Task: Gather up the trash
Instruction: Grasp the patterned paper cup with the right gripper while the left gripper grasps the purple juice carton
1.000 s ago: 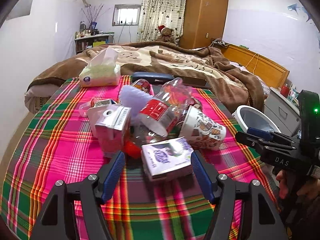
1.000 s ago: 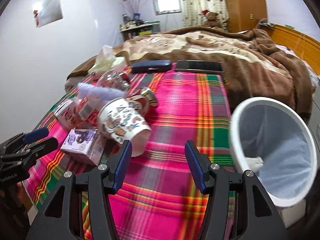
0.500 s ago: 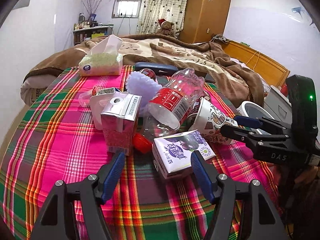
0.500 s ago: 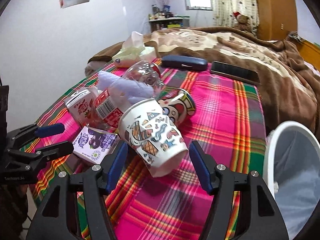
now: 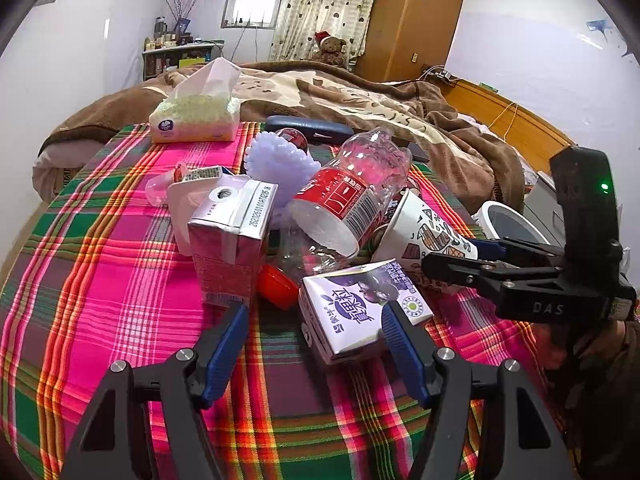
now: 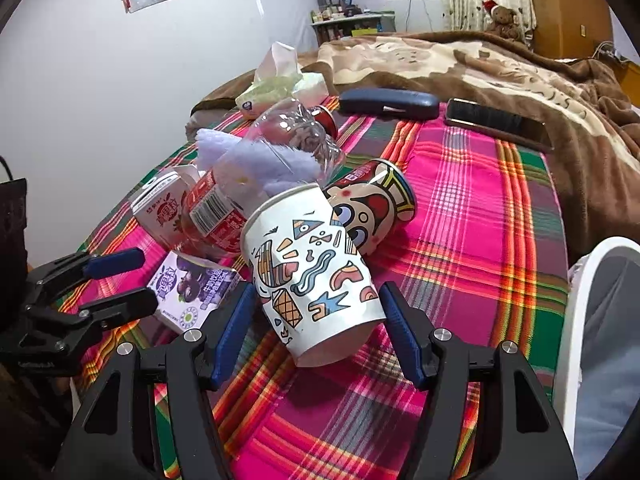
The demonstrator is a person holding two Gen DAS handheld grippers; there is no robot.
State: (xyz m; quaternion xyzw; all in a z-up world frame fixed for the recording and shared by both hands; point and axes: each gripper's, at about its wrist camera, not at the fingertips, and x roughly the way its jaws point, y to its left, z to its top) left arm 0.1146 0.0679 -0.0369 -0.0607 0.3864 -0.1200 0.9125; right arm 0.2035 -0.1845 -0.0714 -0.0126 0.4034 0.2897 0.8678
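A heap of trash lies on the plaid cloth. My left gripper is open, its fingers on either side of a purple drink carton. A pink carton, a clear bottle with a red label and a red cap lie just beyond. My right gripper is open around the lower end of a patterned paper cup lying on its side. A cartoon-face can and the purple carton lie beside it. The right gripper shows at the cup in the left wrist view.
A white bin with a liner stands off the table's right edge. A tissue pack, a dark case and a phone lie at the far side. A brown blanket covers the bed behind.
Both grippers have moved forward into the heap. The purple carton now sits between my left fingers, and the paper cup between my right fingers.
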